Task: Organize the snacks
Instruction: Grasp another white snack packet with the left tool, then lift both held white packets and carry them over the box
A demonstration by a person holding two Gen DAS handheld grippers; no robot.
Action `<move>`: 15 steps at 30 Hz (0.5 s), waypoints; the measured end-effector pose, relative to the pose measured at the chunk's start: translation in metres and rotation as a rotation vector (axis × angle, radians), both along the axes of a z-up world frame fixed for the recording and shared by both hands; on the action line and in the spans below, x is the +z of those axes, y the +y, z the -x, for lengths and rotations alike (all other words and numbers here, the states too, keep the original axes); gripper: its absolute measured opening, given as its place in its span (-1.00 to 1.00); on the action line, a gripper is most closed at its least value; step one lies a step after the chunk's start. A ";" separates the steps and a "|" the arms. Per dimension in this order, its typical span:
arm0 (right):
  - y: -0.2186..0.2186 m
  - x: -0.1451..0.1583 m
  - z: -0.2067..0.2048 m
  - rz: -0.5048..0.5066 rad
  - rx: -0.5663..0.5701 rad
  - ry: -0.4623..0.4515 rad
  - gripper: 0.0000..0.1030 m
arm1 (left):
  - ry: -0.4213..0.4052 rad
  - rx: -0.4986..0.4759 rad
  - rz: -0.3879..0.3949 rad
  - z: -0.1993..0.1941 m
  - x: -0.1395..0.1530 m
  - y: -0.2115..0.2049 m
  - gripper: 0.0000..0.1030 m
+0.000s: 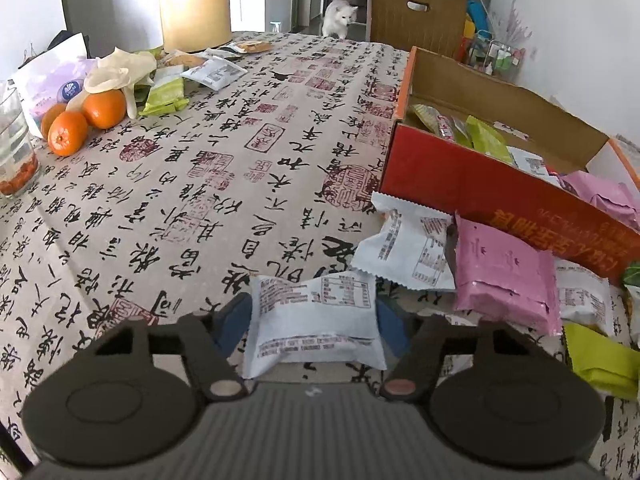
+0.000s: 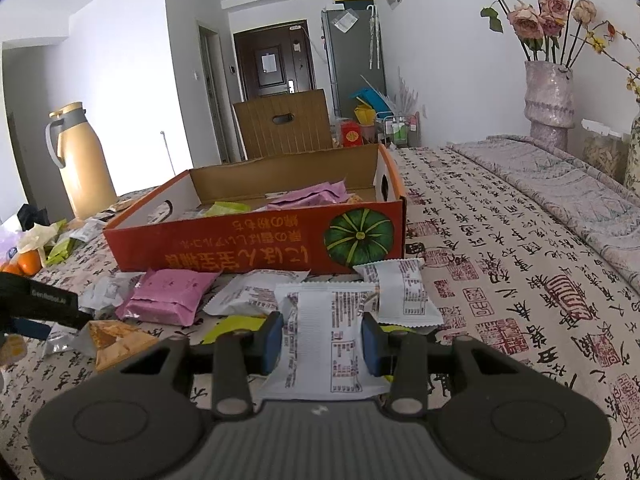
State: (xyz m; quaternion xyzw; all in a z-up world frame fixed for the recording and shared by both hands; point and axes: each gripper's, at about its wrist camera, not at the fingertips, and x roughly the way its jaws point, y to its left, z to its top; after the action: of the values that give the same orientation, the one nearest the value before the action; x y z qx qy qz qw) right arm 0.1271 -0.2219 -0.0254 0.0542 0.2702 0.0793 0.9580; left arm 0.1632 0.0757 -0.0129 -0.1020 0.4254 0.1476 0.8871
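left gripper [image 1: 314, 320] and right gripper [image 2: 323, 342] each pinching a white snack packet [image 1: 316, 320] [image 2: 324, 344] beside the red box [image 2: 256, 246].

Both wrist views looked forward, low and close over the surface [image 1: 208, 184]; they shared the red cardboard box [image 1: 480, 188] [image 2: 248, 248] and the yellow thermos [image 1: 196, 4] [image 2: 84, 160].

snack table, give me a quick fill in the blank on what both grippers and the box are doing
1. Each gripper, left and right, is shut on a ____ packet.
2. The picture on the red box shows a green ____.
3. Three ____ lie beside the glass.
4. The box lid is ____, with packets inside.

Missing words: white; pumpkin; oranges; open
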 end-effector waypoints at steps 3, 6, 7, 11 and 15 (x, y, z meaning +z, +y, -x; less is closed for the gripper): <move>0.000 0.000 0.002 -0.002 0.002 -0.003 -0.23 | -0.008 -0.002 0.008 0.005 0.001 0.003 0.15; 0.000 0.002 0.005 -0.007 0.003 -0.010 -0.23 | -0.014 0.003 0.014 0.010 0.001 0.006 0.07; 0.000 0.002 0.006 -0.007 0.004 -0.011 -0.23 | -0.015 0.004 0.018 0.012 0.002 0.007 0.07; 0.000 0.005 0.010 -0.007 0.008 -0.019 -0.23 | -0.023 0.007 0.024 0.020 0.005 0.011 0.03; 0.002 0.008 0.014 -0.007 0.014 -0.026 -0.23 | -0.039 0.015 0.037 0.032 0.010 0.016 0.02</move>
State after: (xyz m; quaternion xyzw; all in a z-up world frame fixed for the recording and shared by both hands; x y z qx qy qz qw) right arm 0.1130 -0.2203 -0.0177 0.0548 0.2577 0.0876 0.9607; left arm 0.1313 0.0912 -0.0030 -0.1243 0.4100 0.1443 0.8920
